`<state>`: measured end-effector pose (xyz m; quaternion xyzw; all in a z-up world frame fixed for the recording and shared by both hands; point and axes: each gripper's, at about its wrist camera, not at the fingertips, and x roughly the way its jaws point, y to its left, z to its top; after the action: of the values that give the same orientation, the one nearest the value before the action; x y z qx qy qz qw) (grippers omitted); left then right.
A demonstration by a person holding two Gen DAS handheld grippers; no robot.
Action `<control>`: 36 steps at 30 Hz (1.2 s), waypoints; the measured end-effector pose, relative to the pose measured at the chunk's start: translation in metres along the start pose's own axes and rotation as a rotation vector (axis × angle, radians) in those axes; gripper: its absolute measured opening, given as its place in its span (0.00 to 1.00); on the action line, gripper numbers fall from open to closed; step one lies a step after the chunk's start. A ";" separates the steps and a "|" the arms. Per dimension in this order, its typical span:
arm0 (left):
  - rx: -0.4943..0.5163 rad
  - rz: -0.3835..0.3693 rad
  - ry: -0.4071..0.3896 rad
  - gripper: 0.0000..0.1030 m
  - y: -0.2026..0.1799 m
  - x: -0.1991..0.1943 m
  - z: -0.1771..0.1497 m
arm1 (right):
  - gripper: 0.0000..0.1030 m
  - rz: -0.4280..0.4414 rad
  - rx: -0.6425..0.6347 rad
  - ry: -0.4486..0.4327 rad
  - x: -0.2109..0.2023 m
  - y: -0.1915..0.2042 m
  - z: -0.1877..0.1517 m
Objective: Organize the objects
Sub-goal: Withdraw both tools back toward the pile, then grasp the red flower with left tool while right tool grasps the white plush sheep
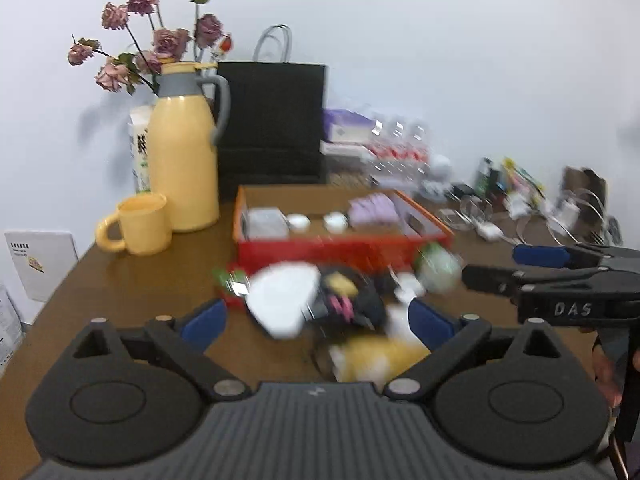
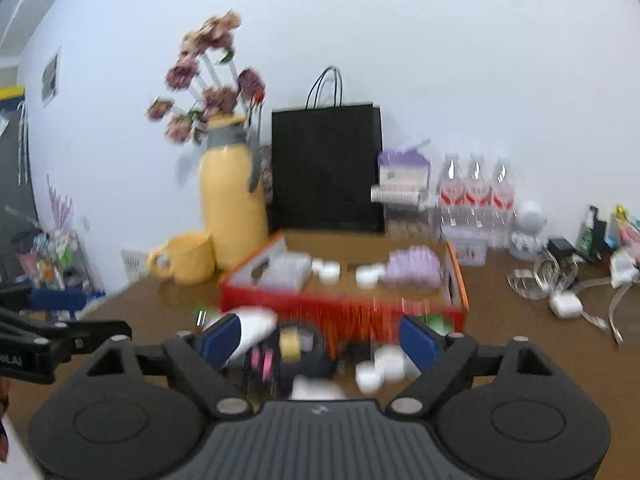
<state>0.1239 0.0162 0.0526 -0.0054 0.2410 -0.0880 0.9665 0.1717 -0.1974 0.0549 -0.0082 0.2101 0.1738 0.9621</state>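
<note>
A red cardboard box sits mid-table holding small white cups, a purple bundle and a grey case. In front of it lies a blurred pile: a white item, a black item with pink and yellow parts, a green-white round thing and something yellow. My left gripper hovers open over the pile, its blue pads clear of it. My right gripper is open too, above the same pile by the box. Each gripper shows at the edge of the other's view.
A yellow thermos jug and yellow mug stand left of the box, with dried roses behind. A black paper bag stands at the wall. Water bottles, ribbons, a white earbud case and small clutter fill the right.
</note>
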 end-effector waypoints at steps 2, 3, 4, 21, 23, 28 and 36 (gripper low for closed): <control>0.003 -0.007 0.008 0.98 -0.006 -0.016 -0.015 | 0.83 0.015 -0.003 0.038 -0.019 0.004 -0.022; -0.007 -0.010 0.014 0.98 -0.007 -0.022 -0.020 | 0.83 0.025 0.009 0.060 -0.029 0.005 -0.031; -0.018 -0.014 0.019 0.98 -0.007 -0.028 -0.023 | 0.83 0.036 0.023 0.085 -0.037 0.006 -0.037; -0.086 0.037 0.078 0.95 0.031 0.080 -0.017 | 0.83 -0.006 0.175 0.163 0.038 0.005 -0.052; -0.091 0.073 0.079 0.93 0.042 0.103 -0.012 | 0.83 -0.037 0.174 0.184 0.064 0.007 -0.050; -0.119 0.154 0.051 0.88 0.079 0.153 0.009 | 0.81 -0.056 0.162 0.200 0.098 0.012 -0.049; -0.320 -0.001 0.187 0.44 0.137 0.215 0.012 | 0.76 -0.202 0.026 0.235 0.110 -0.010 -0.047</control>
<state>0.3397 0.1137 -0.0438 -0.1510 0.3409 -0.0490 0.9266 0.2499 -0.1747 -0.0337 -0.0371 0.3216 0.0713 0.9435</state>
